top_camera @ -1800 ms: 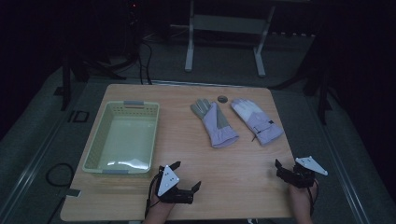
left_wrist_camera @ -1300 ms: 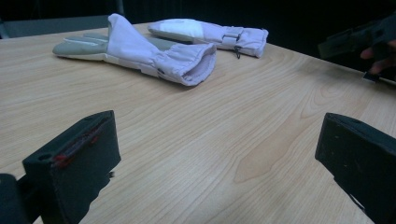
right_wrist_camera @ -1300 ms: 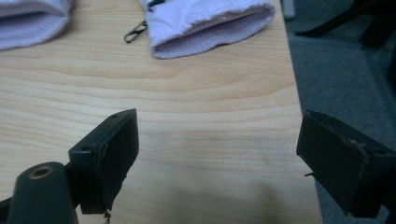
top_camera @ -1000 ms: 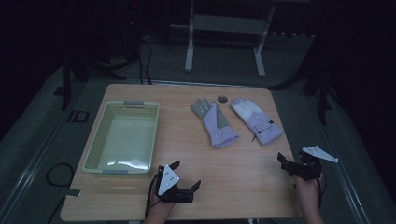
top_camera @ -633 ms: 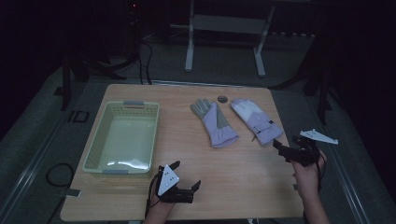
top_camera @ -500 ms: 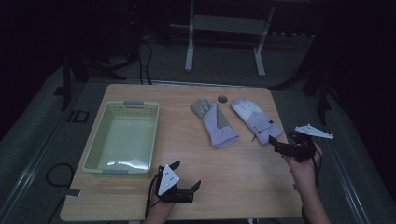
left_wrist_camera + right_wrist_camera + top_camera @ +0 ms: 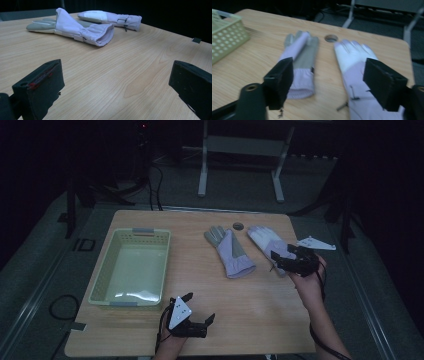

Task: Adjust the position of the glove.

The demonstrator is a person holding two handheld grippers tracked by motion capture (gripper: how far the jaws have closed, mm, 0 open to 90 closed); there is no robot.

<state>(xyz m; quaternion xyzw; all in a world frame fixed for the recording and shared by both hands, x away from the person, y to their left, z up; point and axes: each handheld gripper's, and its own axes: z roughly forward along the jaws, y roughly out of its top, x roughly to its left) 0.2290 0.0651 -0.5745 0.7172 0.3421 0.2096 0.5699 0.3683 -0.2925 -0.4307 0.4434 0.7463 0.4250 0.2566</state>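
Gloves (image 7: pixel 352 67) lie beneath wide, empty right gripper (image 7: pixel 281 260); high view adds basket (image 7: pixel 131 267)

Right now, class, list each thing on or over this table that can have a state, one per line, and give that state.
Right gripper: open, jaws just been closing, nothing between them, above the white-backed glove's cuff.
Left gripper: open, holding nothing, low over the table.
White-backed glove: lying flat, ungripped.
Grey-palmed glove: lying flat, cuff open, ungripped.
Basket: upright, empty.
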